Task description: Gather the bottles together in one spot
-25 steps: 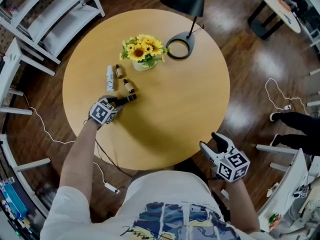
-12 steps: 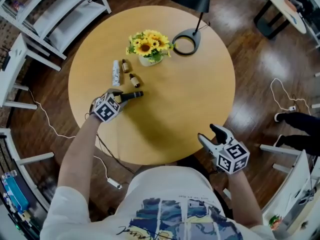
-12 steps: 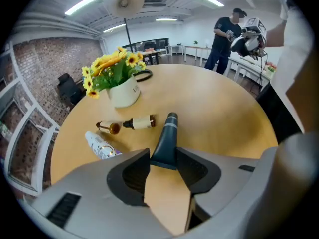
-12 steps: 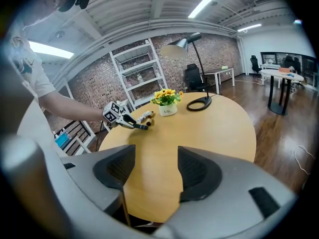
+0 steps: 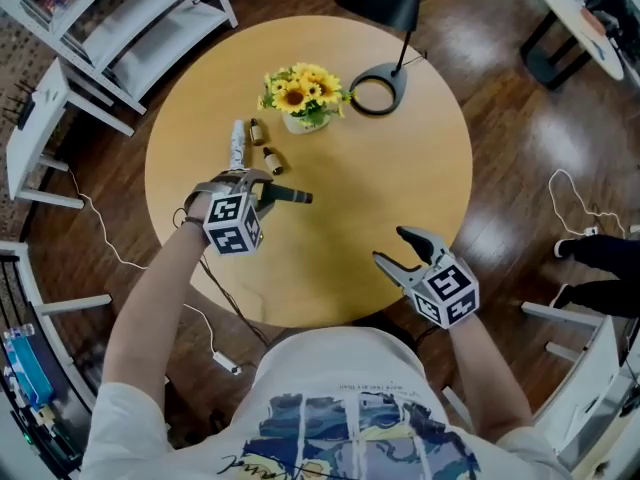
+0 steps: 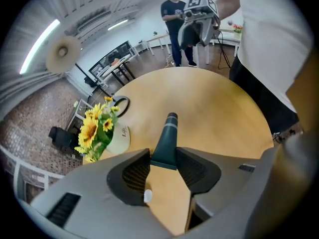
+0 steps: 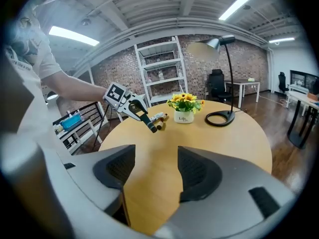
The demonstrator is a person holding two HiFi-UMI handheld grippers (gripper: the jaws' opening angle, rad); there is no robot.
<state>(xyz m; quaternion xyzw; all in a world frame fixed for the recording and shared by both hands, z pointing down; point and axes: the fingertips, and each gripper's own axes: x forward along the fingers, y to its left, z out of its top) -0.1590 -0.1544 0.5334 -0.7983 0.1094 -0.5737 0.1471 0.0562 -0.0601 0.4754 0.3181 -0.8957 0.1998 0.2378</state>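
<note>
From the head view, the left claw [image 5: 262, 190] carries a dark green bottle [image 5: 290, 196] above the round counter [image 5: 400, 188], with the bottle pointing to the right. Just beyond it a white bottle [image 5: 238, 144] and two small brown bottles [image 5: 257, 131] [image 5: 272, 160] lie on their sides close together, beside a pot [image 5: 300, 121] of sunflowers [image 5: 298, 93]. The right claw [image 5: 398, 253] hangs over the near edge, well apart from them.

In the left gripper view, the jaws have just been closing and now press on the wide lower end of the dark green bottle [image 6: 167, 141]. Its neck tapers away to a dark cap. It looks small, stiff and light. Its smooth, tapered body could slide forward out of the pads, so the wide base is the safer hold. Being round, it would likely roll once laid down. What is inside cannot be told through the dark wall.

In the right gripper view, the right claw [image 7: 156, 153] stands wide apart with only bare counter between its pads. Ahead, the left claw [image 7: 135, 111] holds its bottle just in front of the lying group [image 7: 159, 117]. The pot [image 7: 183, 117] contains only the flowers.
</note>
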